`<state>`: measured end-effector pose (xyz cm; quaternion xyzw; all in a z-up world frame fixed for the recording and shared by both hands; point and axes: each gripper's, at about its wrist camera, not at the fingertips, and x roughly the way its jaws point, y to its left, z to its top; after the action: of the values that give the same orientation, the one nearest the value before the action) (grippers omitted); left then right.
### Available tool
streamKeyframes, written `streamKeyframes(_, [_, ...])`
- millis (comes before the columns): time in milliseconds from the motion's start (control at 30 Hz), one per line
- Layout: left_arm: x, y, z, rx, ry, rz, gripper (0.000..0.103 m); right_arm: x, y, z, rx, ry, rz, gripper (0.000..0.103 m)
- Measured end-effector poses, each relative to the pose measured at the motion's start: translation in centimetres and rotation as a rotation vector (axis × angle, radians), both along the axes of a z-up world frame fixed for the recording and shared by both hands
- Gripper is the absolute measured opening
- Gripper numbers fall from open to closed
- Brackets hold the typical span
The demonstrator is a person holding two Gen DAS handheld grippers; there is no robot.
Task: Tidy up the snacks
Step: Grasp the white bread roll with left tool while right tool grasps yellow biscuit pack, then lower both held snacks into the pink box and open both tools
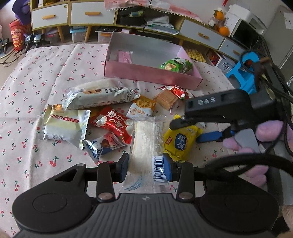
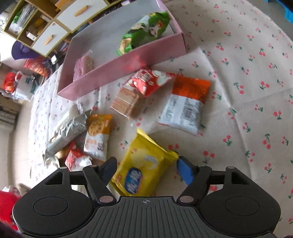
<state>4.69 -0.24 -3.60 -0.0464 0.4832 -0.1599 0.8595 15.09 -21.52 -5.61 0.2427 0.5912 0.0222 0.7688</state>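
Observation:
My left gripper (image 1: 145, 167) is shut on a clear-wrapped pale snack bar (image 1: 146, 144) with a barcode, held among the pile. My right gripper (image 2: 146, 170) is open, its jaws on either side of a yellow snack pack (image 2: 144, 168), which also shows in the left wrist view (image 1: 180, 141). The right gripper body (image 1: 219, 108) shows in the left wrist view, over that pack. The pink box (image 1: 152, 73) holds a green pack (image 1: 175, 65) and a pink pack (image 1: 124, 56); the box shows in the right wrist view (image 2: 120, 71) too.
Loose snacks lie on the cherry-print cloth: a long silver pack (image 1: 98, 97), a white pack (image 1: 64, 126), a red pack (image 1: 113, 122), a cracker stack (image 2: 126, 102), an orange-white pack (image 2: 185, 108). Cabinets (image 1: 82, 14) and a blue stool (image 1: 243, 76) stand behind.

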Motion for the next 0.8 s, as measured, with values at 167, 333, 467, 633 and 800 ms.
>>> streamKeyframes(167, [-0.1, 0.6, 0.0, 0.004, -0.001, 0.005, 0.036, 0.1, 2.3, 0.2, -0.105, -0.026, 0.000, 0.073])
streamKeyframes(333, [-0.1, 1.1, 0.0, 0.002, 0.001, 0.008, 0.036, 0.2, 3.3, 0.4, -0.172, -0.049, 0.016, 0.057])
streamKeyframes(467, [-0.2, 1.5, 0.3, -0.004, -0.005, 0.009, 0.036, 0.2, 2.9, 0.3, -0.149, -0.055, 0.017, 0.054])
streamKeyframes(633, [0.0, 1.6, 0.7, -0.016, -0.016, 0.015, 0.036, -0.1, 1.9, 0.9, -0.120, -0.067, 0.000, 0.053])
streamKeyframes(800, [0.4, 1.8, 1.2, -0.030, -0.029, 0.027, 0.036, -0.5, 0.7, 2.1, -0.081, -0.103, -0.022, 0.053])
